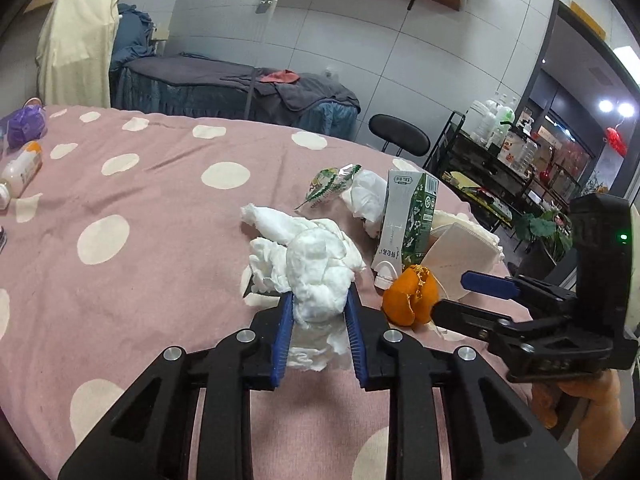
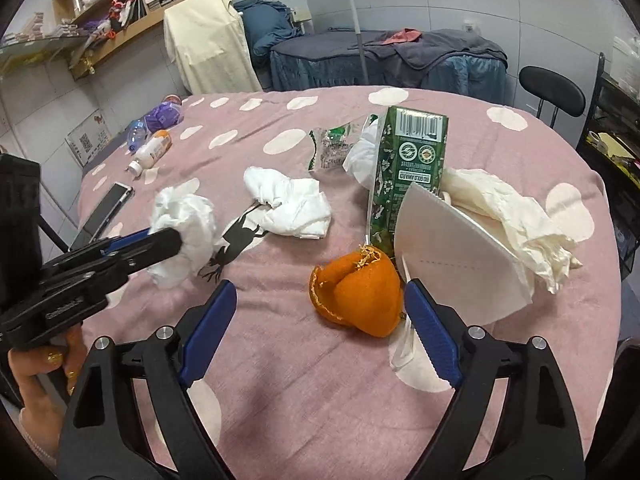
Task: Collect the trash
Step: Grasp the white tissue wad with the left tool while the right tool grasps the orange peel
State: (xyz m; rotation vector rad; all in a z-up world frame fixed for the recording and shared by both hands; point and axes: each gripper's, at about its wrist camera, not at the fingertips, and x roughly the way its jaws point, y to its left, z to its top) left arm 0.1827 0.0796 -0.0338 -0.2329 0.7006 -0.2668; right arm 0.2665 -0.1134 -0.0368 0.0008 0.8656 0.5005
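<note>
My left gripper (image 1: 318,308) is shut on a crumpled white tissue wad (image 1: 316,272), held just above the pink dotted tablecloth (image 1: 160,208). The right wrist view shows that same left gripper (image 2: 172,240) at the left with the tissue wad (image 2: 184,232) at its tips. My right gripper (image 2: 319,287) stands open, its blue pads (image 2: 428,320) on either side of an orange peel (image 2: 360,296) without touching it. The left wrist view has the right gripper (image 1: 452,292) beside the orange peel (image 1: 408,300).
A green carton (image 2: 408,168) stands behind the peel, with a white mask (image 2: 452,256) and crumpled paper (image 2: 516,216) to its right. Another tissue (image 2: 288,204) and a green wrapper (image 2: 332,148) lie further back. Bottles (image 2: 154,150) and a phone (image 2: 104,212) lie at the left.
</note>
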